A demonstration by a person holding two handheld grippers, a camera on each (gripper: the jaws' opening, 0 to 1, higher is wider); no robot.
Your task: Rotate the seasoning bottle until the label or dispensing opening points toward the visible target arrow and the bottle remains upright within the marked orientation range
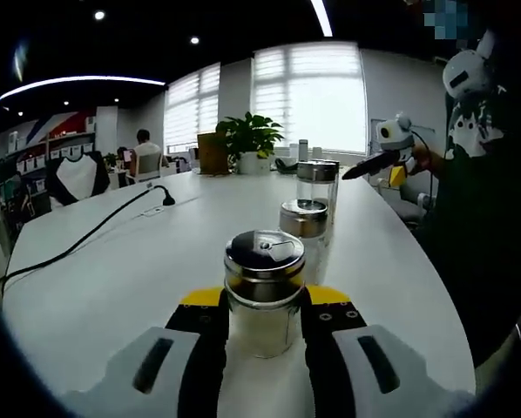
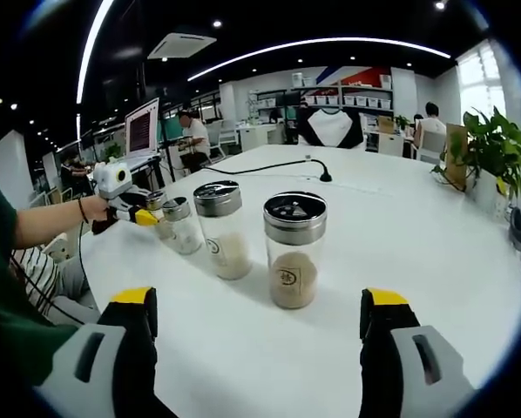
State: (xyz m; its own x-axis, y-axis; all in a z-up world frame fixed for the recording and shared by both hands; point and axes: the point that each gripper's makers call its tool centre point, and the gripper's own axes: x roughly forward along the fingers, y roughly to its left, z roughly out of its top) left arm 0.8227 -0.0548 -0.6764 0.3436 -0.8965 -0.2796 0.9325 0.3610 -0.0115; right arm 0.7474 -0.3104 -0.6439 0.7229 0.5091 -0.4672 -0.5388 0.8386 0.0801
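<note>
1. In the left gripper view, the left gripper (image 1: 262,335) has its jaws closed against both sides of a glass seasoning bottle (image 1: 263,292), which stands upright on the white surface (image 1: 112,279) at 6 o'clock.
2. That bottle has a metal lid and is the nearest of three in a row; a second bottle (image 1: 304,225) stands just behind it at about 1 o'clock, and a third bottle (image 1: 317,181) beyond that.
3. In the right gripper view, the right gripper (image 2: 259,348) has its jaws spread wide, holding nothing, well apart from the bottles.
4. There the same row runs from centre toward 9 o'clock, and the left gripper grips the far one.
5. A black cable (image 1: 86,237) lies across the surface; a potted plant (image 1: 249,139) stands at the far end, at 12 o'clock.
</note>
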